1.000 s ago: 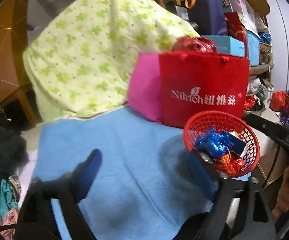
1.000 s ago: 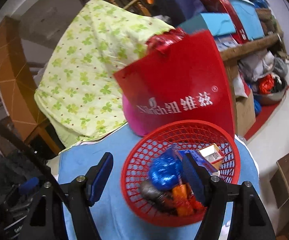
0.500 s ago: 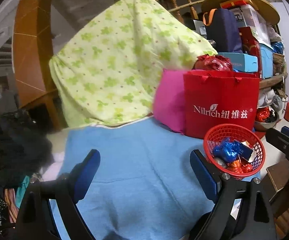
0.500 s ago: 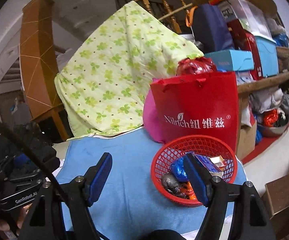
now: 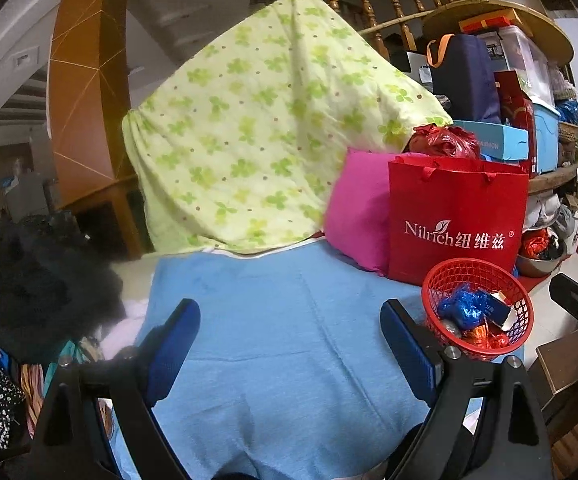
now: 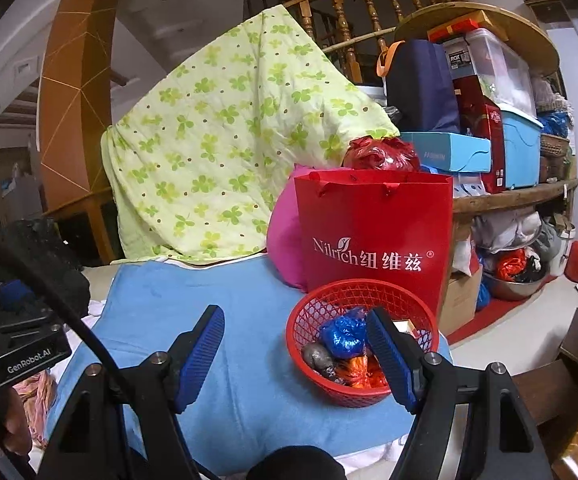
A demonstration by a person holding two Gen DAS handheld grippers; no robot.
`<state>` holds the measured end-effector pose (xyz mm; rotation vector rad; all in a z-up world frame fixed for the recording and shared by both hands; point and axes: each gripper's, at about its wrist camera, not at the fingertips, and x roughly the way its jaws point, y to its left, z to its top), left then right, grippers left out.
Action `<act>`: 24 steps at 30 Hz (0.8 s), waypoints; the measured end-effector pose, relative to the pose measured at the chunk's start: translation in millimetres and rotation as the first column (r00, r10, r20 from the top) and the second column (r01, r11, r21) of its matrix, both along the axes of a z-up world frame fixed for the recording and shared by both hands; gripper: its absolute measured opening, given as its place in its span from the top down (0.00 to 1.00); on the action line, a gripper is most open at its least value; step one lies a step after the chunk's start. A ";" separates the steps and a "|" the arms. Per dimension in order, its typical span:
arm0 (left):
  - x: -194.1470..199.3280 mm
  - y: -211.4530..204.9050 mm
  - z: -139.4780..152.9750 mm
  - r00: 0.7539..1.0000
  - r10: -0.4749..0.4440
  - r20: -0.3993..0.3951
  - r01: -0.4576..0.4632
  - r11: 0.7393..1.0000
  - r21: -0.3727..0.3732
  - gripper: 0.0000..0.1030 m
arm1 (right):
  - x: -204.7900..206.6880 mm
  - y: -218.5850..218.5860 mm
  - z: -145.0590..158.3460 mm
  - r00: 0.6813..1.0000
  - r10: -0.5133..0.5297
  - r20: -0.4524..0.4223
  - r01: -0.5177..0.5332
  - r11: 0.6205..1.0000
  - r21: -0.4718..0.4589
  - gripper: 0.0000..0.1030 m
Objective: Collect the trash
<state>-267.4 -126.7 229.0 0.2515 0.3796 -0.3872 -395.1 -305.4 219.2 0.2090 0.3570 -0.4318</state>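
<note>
Both my tongs gape empty — left gripper (image 5: 289, 338), right gripper (image 6: 295, 340) — trash sits in the red basket (image 6: 363, 342) before the red bag (image 6: 377, 232); I scan the blue cloth (image 5: 281, 320) left of the basket.

A red mesh basket (image 6: 363, 364) holds blue foil (image 6: 343, 336), orange and silver wrappers on a light blue cloth (image 5: 289, 320); behind stand a red bag (image 6: 373, 236) with white lettering, a pink cushion (image 5: 357, 212) and a pale-green clover-print quilt (image 5: 269, 136)
</note>
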 end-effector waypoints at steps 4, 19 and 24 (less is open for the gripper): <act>-5.6 8.4 3.6 1.000 0.014 0.014 -0.014 1.000 -0.009 0.01 | -1.8 8.4 3.5 1.000 -0.001 0.001 0.001 1.000 -0.004 0.24; -20.0 22.2 4.8 1.000 0.009 0.016 -0.009 1.000 -0.012 0.01 | -3.1 24.5 5.0 1.000 0.013 -0.008 -0.013 1.000 -0.010 0.23; -19.8 27.7 3.5 1.000 0.010 0.005 -0.010 1.000 -0.020 0.01 | -4.4 29.1 6.1 1.000 0.024 -0.012 -0.025 1.000 -0.006 0.23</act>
